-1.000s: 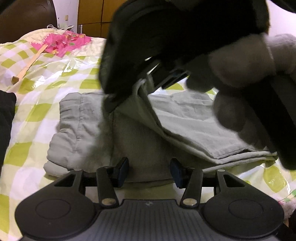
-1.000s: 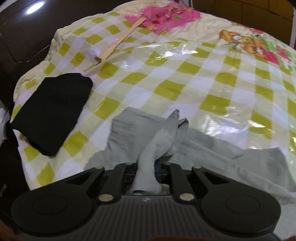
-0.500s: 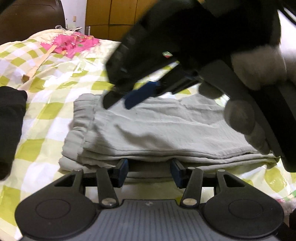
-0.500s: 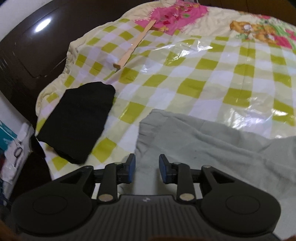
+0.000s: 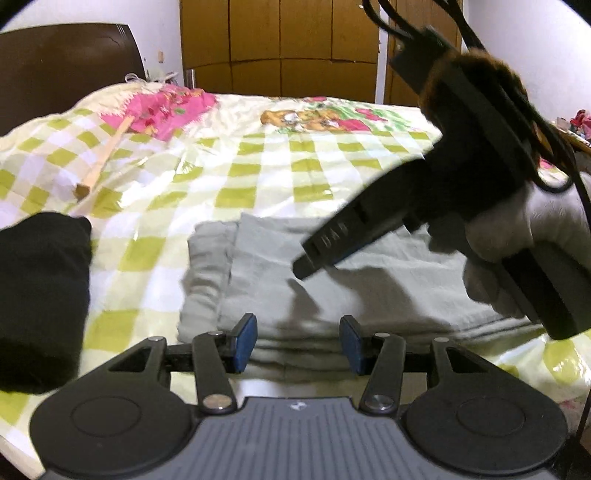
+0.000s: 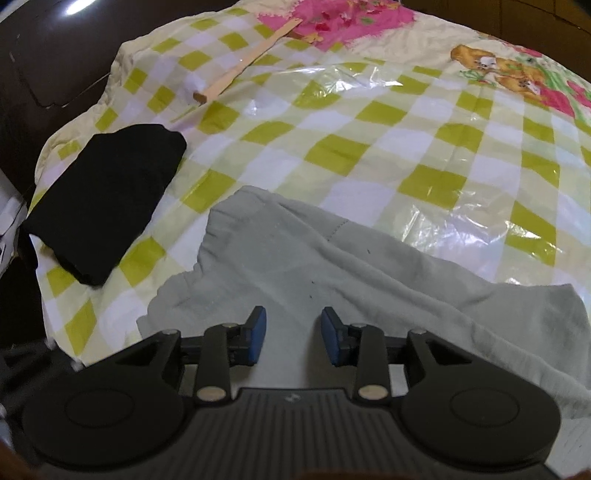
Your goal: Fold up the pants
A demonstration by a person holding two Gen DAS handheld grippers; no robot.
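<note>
The grey pants (image 5: pixel 332 295) lie folded in flat layers on the checked bedspread, waistband to the left. They also show in the right wrist view (image 6: pixel 314 266). My left gripper (image 5: pixel 298 341) is open and empty at the near edge of the stack. My right gripper (image 6: pixel 291 336) is open and empty, hovering just above the pants. In the left wrist view the right gripper (image 5: pixel 306 267) hangs over the pants from the right, held by a gloved hand (image 5: pixel 517 236).
A folded black garment (image 6: pixel 107 199) lies left of the pants; it also shows in the left wrist view (image 5: pixel 40 291). A wooden stick (image 6: pixel 243 68) and pink cloth (image 6: pixel 340 18) lie farther back. The bed's left edge (image 6: pixel 40 280) is close.
My right gripper let go of the grey cloth it held, opened and lifted back. The pants leg now lies flat on the stack. My left gripper stayed open.
</note>
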